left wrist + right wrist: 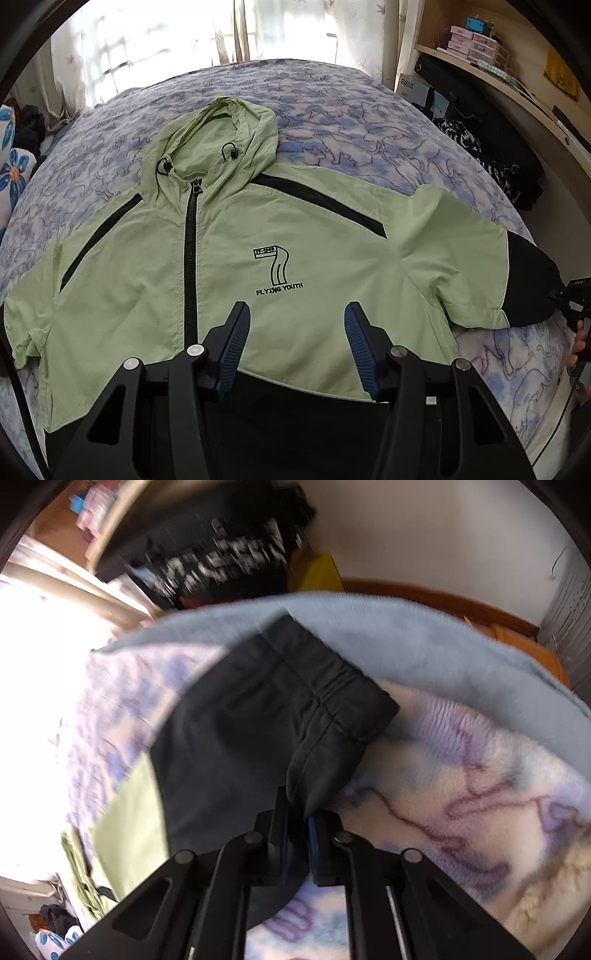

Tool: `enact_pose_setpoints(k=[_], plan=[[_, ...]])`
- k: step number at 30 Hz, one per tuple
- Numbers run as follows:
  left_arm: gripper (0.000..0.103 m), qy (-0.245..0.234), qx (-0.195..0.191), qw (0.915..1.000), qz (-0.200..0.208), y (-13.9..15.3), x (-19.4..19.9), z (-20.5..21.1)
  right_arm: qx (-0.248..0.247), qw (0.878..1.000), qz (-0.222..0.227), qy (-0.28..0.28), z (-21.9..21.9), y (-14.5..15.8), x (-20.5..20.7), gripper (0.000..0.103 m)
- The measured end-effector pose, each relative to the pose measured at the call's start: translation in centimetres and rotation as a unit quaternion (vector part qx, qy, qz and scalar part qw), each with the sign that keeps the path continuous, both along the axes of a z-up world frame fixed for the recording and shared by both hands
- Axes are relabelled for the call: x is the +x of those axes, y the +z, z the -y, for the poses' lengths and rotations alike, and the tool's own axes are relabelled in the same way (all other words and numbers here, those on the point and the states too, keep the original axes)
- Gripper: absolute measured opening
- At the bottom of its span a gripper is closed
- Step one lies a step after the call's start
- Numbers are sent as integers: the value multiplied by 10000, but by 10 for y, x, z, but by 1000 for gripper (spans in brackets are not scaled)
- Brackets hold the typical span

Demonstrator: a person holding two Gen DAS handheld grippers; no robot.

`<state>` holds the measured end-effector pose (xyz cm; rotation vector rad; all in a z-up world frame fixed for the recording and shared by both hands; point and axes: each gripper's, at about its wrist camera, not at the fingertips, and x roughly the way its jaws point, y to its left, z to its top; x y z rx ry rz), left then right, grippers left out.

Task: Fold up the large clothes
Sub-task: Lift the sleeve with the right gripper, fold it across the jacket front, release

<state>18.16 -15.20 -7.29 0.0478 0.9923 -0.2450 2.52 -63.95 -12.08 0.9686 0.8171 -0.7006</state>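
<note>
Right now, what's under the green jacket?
The green jacket lies on a blue-and-purple patterned blanket, which shows all around it. Whatever is directly beneath the jacket is covered.

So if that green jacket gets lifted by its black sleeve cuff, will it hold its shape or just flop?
The green jacket will likely flop: its thin fabric lies creased flat on the blanket. The black cuff already bunches where the right tongs pinch it. It probably slides easily and feels light.

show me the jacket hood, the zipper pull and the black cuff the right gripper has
jacket hood (pixel 221 129), left wrist view, on the green top panel
zipper pull (pixel 197 185), left wrist view, on the black tab under the collar
black cuff (pixel 332 701), right wrist view, on the gathered elastic band
</note>
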Motion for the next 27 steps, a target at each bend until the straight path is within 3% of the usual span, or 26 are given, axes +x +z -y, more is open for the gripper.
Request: enact_pose_setpoints(k=[3,6,8,9,12,14,17,22,25,27], plan=[[52,96,-40,9999,-67,-1,-1,-14,-864,9917,700,638,-41,54,10,7],[52,252,-9,9996,-85,1,-2,-31,-1274,9693,1393,1576,-98,104,28,7],[55,402,23,9992,-78,3,-5,-45,-1493,9457,1743,2301,-148,131,43,7],[62,480,23,9988,-98,4,-6,-52,-1579,9340,1853,2616,-171,140,50,7],[71,745,-52,9971,-130,7,-9,-78,-1744,8986,1981,3505,-245,150,71,7],[71,811,16,9967,-63,7,-11,-90,-1934,8811,1851,3897,-291,141,87,7],[71,833,24,9965,14,2,-14,-108,-1947,8674,1365,4371,-344,104,106,8],[71,896,-292,9952,-257,-18,-12,-129,-1034,8572,236,5040,-399,7,112,12],[71,905,-629,9926,-513,-31,-9,-135,-419,8542,28,5182,-406,-22,94,12],[71,855,-746,9919,-578,-38,-9,-133,-304,8535,57,5202,-406,-23,80,12]])
